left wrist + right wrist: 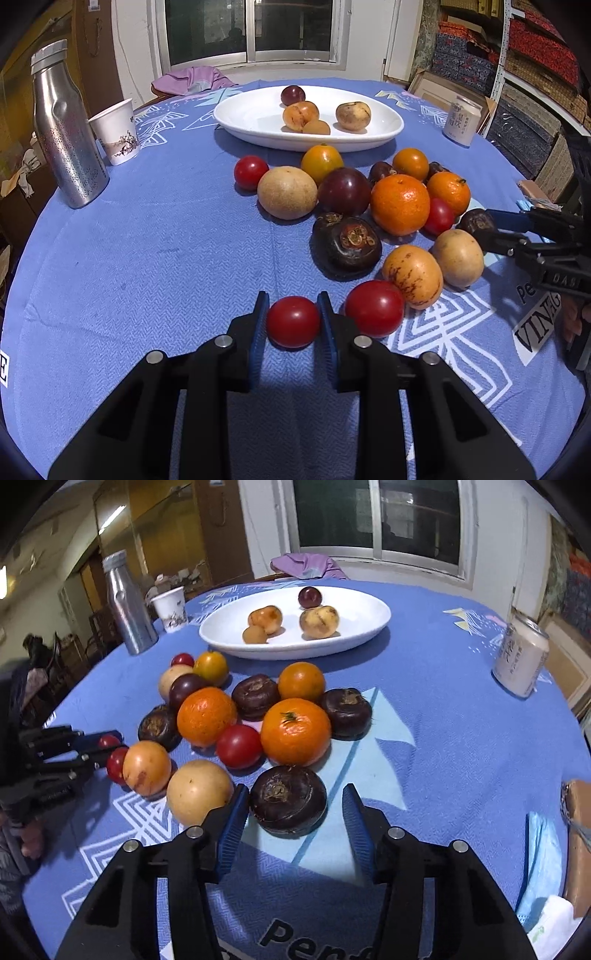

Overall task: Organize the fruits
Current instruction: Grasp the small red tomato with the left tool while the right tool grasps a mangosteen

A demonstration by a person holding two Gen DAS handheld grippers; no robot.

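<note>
Left jaws tight on cherry tomato [293, 322], right jaws loosely around dark fruit [288, 799], tan fruit [199, 796] alongside.

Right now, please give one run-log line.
left gripper: shut on red tomato | right gripper: open around dark fruit | plate: four fruits

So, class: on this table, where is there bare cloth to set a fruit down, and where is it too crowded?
Free: the blue cloth between the steel bottle and the fruit pile; the cloth between the pile and the can; and the white dish, whose near half is bare. Crowded: the fruit pile itself, around the large orange, where fruits touch.
</note>
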